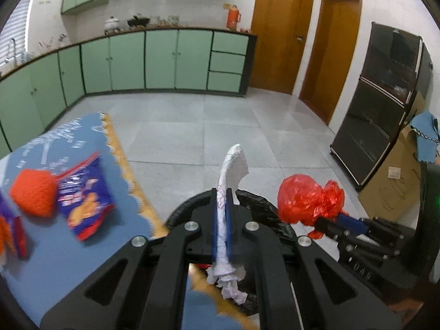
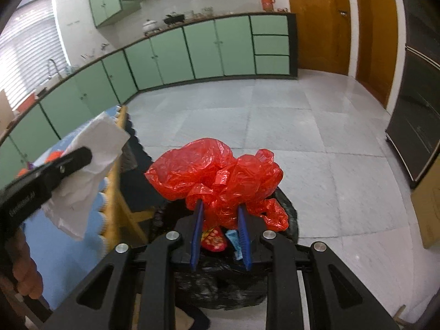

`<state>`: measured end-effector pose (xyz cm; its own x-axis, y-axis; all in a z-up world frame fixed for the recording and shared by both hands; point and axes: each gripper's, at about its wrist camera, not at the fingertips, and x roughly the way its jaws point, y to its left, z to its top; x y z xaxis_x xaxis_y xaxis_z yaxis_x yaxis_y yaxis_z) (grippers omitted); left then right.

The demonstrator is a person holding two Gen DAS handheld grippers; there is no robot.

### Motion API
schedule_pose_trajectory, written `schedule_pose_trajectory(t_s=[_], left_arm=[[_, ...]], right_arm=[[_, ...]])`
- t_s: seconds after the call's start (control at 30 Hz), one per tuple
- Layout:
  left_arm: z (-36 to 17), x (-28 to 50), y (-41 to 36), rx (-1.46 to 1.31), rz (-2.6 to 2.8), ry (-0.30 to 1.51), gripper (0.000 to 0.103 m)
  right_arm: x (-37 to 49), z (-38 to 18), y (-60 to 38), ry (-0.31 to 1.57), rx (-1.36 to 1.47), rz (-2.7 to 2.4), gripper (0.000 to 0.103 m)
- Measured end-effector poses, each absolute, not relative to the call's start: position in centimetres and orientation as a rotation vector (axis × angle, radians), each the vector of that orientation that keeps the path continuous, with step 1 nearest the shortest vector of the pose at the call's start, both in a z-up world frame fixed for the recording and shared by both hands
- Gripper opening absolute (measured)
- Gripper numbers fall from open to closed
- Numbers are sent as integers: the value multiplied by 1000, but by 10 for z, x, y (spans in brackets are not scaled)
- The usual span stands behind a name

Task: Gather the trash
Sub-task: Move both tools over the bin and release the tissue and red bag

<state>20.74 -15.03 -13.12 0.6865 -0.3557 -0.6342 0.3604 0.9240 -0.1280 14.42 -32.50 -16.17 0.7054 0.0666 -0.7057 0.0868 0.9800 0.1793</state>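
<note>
The left gripper (image 1: 222, 195) is pinching a crumpled white tissue (image 1: 232, 165) between its blue pads, jaws closed tight on it, with the tissue sticking up past the fingertips and hanging out below them. The right gripper (image 2: 220, 206) is clamping a scrunched red plastic bag (image 2: 217, 170), its jaws partly closed around the bag's bunched neck. Both grippers are hovering over a bin (image 2: 286, 206) lined with a black bag, standing on the tiled floor (image 2: 275, 126) just beside the table (image 1: 121, 148). Inside the bin, a red wrapper (image 2: 213, 240) and a light blue scrap (image 2: 233, 239) are showing between the right gripper's fingers. The table is wearing a blue cloth (image 1: 82, 247) with a scalloped edge, and on it an orange scrubber (image 1: 33, 195) is lying next to a blue and red snack packet (image 1: 82, 200), both blurred. A person's hand (image 2: 26, 272) is gripping the left gripper's handle.
</note>
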Motion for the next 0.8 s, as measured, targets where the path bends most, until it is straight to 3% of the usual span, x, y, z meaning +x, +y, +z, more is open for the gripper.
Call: schedule_pose_trajectory(t_s=[0.27,0.33,0.4,0.5,0.8], left_arm=[[-158,245,-187,38,-452,776,8],[-159,245,-191,44,-449,779,36],[-158,244,-191,38,-443,772,44],[-156,243,-191,23,-448,778,46],[-128,231,-156,-17,-390,712,53]], right_arm=[[162,-193,-353,849,231,-58,25],[168,-197,-355,860,231,-58,29],[172,-203,-358,869,227,-70,30],[177,-209,-359,883,241,-79,42],[163,-197,-357,860,243,-103,63]])
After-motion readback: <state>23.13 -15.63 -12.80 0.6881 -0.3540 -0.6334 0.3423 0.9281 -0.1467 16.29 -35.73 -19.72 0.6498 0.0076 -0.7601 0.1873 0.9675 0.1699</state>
